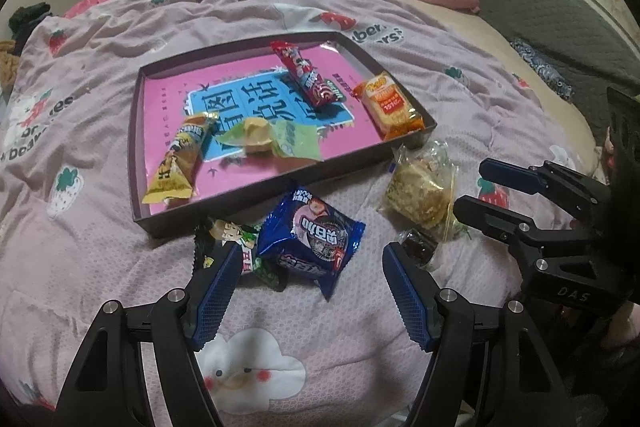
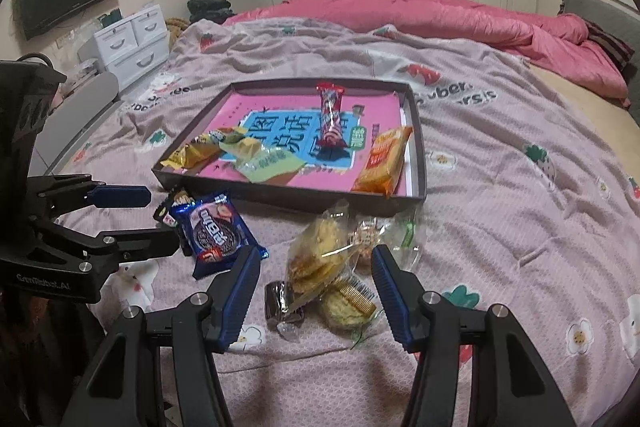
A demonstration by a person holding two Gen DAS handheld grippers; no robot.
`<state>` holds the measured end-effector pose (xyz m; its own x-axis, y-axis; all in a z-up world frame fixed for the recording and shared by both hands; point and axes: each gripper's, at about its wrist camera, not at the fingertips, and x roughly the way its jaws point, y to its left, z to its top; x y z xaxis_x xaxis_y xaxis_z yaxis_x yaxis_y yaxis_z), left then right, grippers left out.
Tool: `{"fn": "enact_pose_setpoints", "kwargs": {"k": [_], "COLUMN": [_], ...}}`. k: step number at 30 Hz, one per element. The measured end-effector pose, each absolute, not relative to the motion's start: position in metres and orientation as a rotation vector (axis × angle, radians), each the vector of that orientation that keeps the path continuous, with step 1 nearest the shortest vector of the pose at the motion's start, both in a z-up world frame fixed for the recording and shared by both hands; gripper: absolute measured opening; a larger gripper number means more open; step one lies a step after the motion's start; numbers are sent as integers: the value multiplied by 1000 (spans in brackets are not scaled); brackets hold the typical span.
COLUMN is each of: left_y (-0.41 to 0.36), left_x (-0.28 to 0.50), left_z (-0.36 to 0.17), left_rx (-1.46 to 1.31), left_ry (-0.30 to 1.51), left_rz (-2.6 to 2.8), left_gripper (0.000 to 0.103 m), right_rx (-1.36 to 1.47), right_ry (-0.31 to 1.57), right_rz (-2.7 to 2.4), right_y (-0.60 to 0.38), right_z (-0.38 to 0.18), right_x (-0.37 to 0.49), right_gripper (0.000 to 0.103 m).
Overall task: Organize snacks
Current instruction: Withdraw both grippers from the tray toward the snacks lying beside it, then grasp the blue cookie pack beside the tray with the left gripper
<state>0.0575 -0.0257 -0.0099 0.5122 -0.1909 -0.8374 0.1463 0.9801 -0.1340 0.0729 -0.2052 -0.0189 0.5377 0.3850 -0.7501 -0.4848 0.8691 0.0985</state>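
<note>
**Loose snack packs on the bed: light, crinkly, easy to crush**

Left hand-held gripper (image 1: pixel 308 291) hangs low centre of the left wrist view, jaws apart, nothing between the pads. Just beyond its tips lies the blue pack (image 1: pixel 310 233), a sealed foil pillow w/ a cookie printed on it. It partly overlaps a green pack (image 1: pixel 236 239) at its left. Right hand-held gripper (image 2: pixel 314 291) sits low centre of the right wrist view, also parted and empty, w/ the clear bag (image 2: pixel 320 259) of biscuits between and just past its tips. A small dark sweet (image 2: pixel 278 301) lies beside that bag, lower left of it.

Tray (image 1: pixel 136 147) fills mid-frame in both views. It already holds a red bar (image 1: pixel 306 75), an orange pack (image 1: pixel 390 107), a yellow pack (image 1: pixel 180 163) and a pale green pack (image 1: pixel 276 143). So roughly half the snacks look sorted; four are left on the quilt (image 1: pixel 100 267).

Handling, as a judgement: all are light. Blue pack is air-puffed and slick, so pads may skid off the bulge; best taken across the short width near the middle, or by a crimped end seam. Contents prob. brittle, so gentle squeeze. Clear bag is floppy and the biscuits crumble; grip the bunched film at the top, not the stack. Dark sweet is tiny and glossy; needs a near-closed pinch. Quilt is soft, so pressing down sinks the pack rather than steadying it. Lifting the blue one may drag the green pack along.
</note>
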Motion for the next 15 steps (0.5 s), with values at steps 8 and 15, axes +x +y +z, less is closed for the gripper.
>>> {"fn": "enact_pose_setpoints", "kwargs": {"k": [8,15], "left_y": [-25,-24], "left_x": [63,72], "left_z": [-22,-28], "left_rx": [-61,-64], "left_ry": [1049,1060], "left_rz": [-210,-218], "left_gripper": [74,74], "right_rx": [-93,-71], "right_ry": [905,934], "right_rz": [543,564], "right_y": [-205,-202], "right_z": [-29,-36], "right_x": [79,84], "right_gripper": [57,57]}}
